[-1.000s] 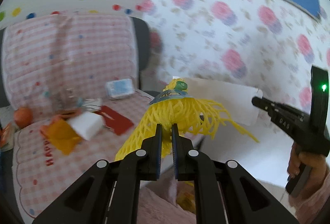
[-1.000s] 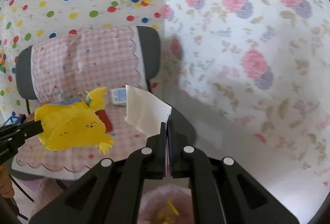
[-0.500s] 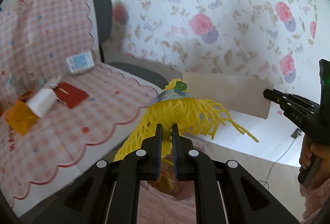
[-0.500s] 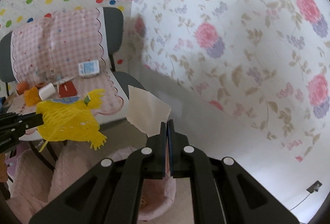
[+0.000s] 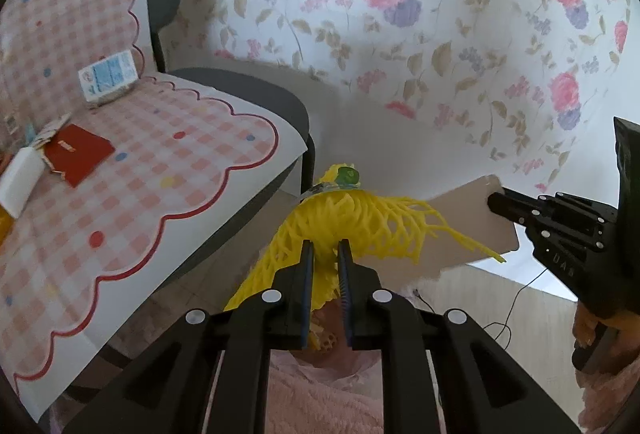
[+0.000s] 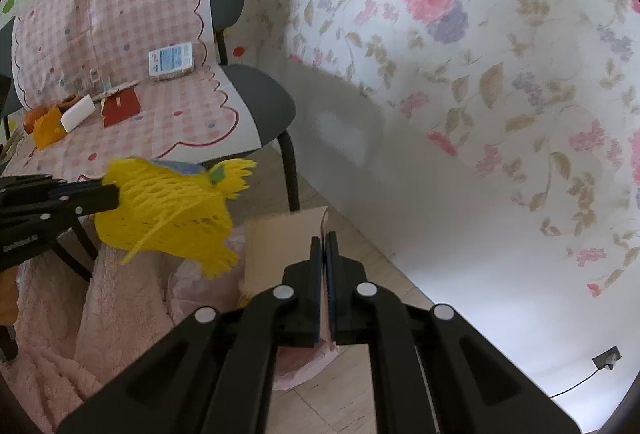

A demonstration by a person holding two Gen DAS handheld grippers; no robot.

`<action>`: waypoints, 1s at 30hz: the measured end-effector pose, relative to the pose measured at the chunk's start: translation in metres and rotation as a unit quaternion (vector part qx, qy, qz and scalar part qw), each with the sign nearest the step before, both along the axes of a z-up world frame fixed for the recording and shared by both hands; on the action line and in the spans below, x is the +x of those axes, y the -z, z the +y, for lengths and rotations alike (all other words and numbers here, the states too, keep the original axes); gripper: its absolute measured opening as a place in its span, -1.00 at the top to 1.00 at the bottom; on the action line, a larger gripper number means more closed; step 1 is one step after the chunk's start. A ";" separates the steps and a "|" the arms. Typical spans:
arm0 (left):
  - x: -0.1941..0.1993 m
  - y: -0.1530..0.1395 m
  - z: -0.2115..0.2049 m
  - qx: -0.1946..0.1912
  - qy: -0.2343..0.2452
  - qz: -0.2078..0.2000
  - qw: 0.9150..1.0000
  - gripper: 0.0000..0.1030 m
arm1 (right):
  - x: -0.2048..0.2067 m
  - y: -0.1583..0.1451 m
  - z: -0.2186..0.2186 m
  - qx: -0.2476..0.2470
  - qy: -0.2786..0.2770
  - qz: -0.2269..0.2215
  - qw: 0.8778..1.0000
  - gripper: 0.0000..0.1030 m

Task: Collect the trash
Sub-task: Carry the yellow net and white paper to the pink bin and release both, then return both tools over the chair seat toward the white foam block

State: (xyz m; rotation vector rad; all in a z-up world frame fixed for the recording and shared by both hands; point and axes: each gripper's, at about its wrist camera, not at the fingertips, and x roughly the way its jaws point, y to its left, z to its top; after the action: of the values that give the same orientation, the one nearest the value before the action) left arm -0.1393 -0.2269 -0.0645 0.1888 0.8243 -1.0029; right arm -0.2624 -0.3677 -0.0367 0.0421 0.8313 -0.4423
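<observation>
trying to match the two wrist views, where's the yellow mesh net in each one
Left wrist: yellow mesh net sits low centre, between the left tongs, whose jaws have just been opening.
Right wrist: the net sits left of centre, on the tip of the left tongs coming in from the left edge.
Shared landmark: the blue-and-white packet on the checked chair cover.
</observation>
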 end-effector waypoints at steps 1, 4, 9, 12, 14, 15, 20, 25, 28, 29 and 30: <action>0.002 0.002 -0.004 0.003 0.004 0.002 1.000 0.62 | 0.003 0.002 0.000 0.002 0.000 0.001 1.000 0.95; 0.005 0.005 -0.009 0.011 -0.002 -0.001 1.000 -0.01 | 0.013 0.009 -0.003 0.020 -0.006 -0.001 1.000 0.72; 0.009 0.000 -0.001 0.005 -0.010 -0.002 1.000 -0.05 | 0.024 0.005 0.002 0.015 -0.020 -0.007 1.000 0.37; 0.011 -0.013 0.019 -0.013 -0.031 -0.021 0.999 -0.05 | 0.025 -0.007 0.003 0.012 -0.026 -0.028 0.999 0.37; 0.011 -0.021 0.030 -0.018 -0.049 -0.036 0.998 -0.05 | 0.026 -0.017 0.004 0.015 -0.031 -0.048 0.998 0.37; 0.011 -0.025 0.038 -0.019 -0.059 -0.043 0.997 -0.05 | 0.026 -0.021 0.005 0.016 -0.033 -0.056 0.998 0.37; 0.015 -0.038 0.067 -0.025 -0.096 -0.053 0.994 -0.05 | 0.034 -0.042 0.016 0.029 -0.059 -0.099 0.993 0.37; 0.020 -0.047 0.097 -0.021 -0.142 -0.071 0.987 -0.06 | 0.054 -0.050 0.033 0.043 -0.097 -0.111 0.988 0.37; 0.028 -0.053 0.120 -0.022 -0.175 -0.077 0.981 -0.07 | 0.070 -0.051 0.045 0.046 -0.120 -0.113 0.985 0.37; 0.030 -0.054 0.126 -0.021 -0.184 -0.079 0.980 -0.07 | 0.076 -0.052 0.049 0.048 -0.128 -0.116 0.984 0.37; 0.033 -0.056 0.135 -0.019 -0.198 -0.083 0.977 -0.07 | 0.081 -0.053 0.053 0.049 -0.134 -0.118 0.983 0.37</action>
State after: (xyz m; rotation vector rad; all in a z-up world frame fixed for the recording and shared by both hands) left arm -0.1064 -0.0923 -0.0085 0.0702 0.6558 -0.6181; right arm -0.1815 -0.3150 0.0168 0.0713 0.6139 -0.1382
